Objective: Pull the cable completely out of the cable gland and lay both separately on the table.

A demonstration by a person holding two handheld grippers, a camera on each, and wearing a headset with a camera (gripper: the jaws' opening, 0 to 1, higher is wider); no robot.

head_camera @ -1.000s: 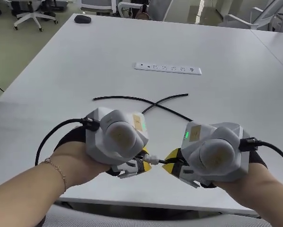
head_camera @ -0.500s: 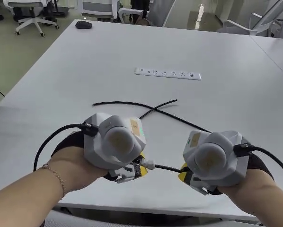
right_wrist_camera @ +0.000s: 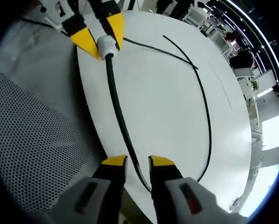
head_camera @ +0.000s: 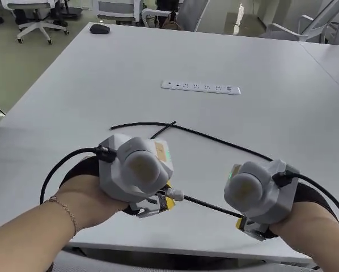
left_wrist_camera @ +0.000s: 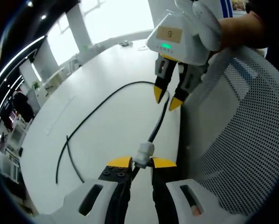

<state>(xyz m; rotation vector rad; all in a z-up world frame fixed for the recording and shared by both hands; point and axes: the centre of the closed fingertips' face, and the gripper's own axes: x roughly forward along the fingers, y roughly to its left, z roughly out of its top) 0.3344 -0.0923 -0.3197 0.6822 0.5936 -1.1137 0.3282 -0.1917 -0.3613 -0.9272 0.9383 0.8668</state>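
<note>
- Left gripper view: left tool [left_wrist_camera: 141,163] is clamping the white cable gland [left_wrist_camera: 144,152].
- Right gripper view: right tool [right_wrist_camera: 137,161] is pinching the black cable [right_wrist_camera: 113,93] stretching ahead.

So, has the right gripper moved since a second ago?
Yes. Against the power strip, the right gripper has shifted right, away from the cable gland, drawing more cable out.

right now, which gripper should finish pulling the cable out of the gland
Right gripper: its jaws are shut on the cable, a stretch away from the cable gland. The left gripper has its jaws clamped on the gland, so it should just anchor.
</note>
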